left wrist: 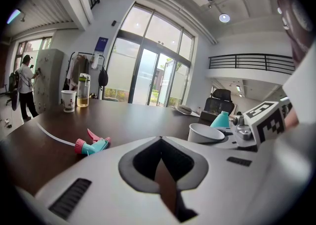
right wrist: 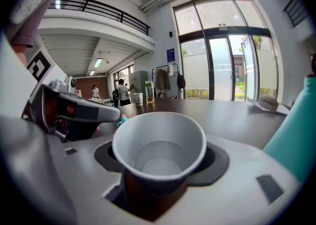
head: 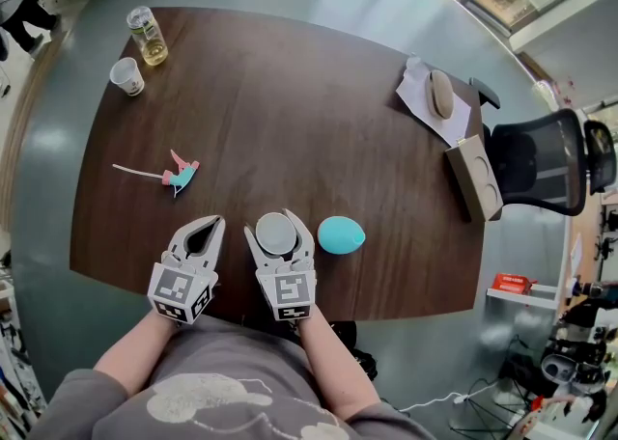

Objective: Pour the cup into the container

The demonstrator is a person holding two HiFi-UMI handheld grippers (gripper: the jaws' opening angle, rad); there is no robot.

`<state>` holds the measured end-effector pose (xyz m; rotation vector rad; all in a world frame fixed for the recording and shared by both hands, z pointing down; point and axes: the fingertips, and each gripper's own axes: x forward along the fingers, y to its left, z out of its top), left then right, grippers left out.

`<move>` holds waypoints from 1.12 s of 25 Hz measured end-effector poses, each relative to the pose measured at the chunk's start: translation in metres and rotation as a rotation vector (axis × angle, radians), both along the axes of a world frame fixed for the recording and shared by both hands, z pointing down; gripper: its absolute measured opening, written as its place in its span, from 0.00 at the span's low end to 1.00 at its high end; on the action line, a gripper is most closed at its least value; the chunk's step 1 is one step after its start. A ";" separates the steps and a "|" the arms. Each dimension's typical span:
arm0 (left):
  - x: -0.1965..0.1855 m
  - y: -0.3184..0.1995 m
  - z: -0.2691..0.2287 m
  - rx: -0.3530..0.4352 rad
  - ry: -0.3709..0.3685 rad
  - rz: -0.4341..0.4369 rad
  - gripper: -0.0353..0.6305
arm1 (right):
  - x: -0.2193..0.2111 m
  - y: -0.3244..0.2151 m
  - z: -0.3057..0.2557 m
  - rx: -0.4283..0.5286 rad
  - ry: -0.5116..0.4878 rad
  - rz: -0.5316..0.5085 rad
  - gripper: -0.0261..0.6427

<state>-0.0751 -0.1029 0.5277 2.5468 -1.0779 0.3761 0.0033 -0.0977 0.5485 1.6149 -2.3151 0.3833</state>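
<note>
At the near edge of the dark wooden table (head: 290, 120), the right gripper (head: 278, 227) is clenched on a white paper cup (head: 276, 233), 1 jaw on each side of its wall. The right gripper view shows this cup (right wrist: 159, 145) upright and seated in the dark hollow between the 2 pads, mouth open to the camera. A faint ring shows low inside it, but whether that is liquid I cannot tell. Just beside the cup, on the person's right and apart from it, stands the teal rounded container (head: 341, 234).

The left gripper (head: 214, 226) sits just left of the right one, its jaws closed tip to tip with nothing between them.

Further out on the left lies a pink-and-teal spray nozzle (head: 180, 175) with a thin white tube. At the far left corner a second paper cup (head: 126, 75) stands near a glass bottle (head: 147, 35) of yellowish liquid. On the far right are a sheet of paper (head: 425, 100) with a pale oval object (head: 440, 93) on it, a cardboard box (head: 475, 176) and a black office chair (head: 541, 160).
</note>
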 end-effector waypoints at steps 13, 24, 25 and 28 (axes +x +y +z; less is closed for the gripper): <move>0.005 0.002 -0.056 0.075 0.070 -0.002 0.06 | 0.008 0.018 -0.061 0.044 -0.048 0.002 0.49; 0.011 0.013 -0.094 0.138 0.119 0.037 0.06 | 0.010 0.028 -0.114 0.126 -0.038 -0.012 0.49; 0.012 0.014 -0.095 0.140 0.122 0.043 0.06 | 0.011 0.028 -0.118 0.132 -0.039 -0.004 0.49; 0.014 0.015 -0.092 0.127 0.122 0.064 0.06 | 0.013 0.028 -0.126 0.145 -0.032 0.022 0.49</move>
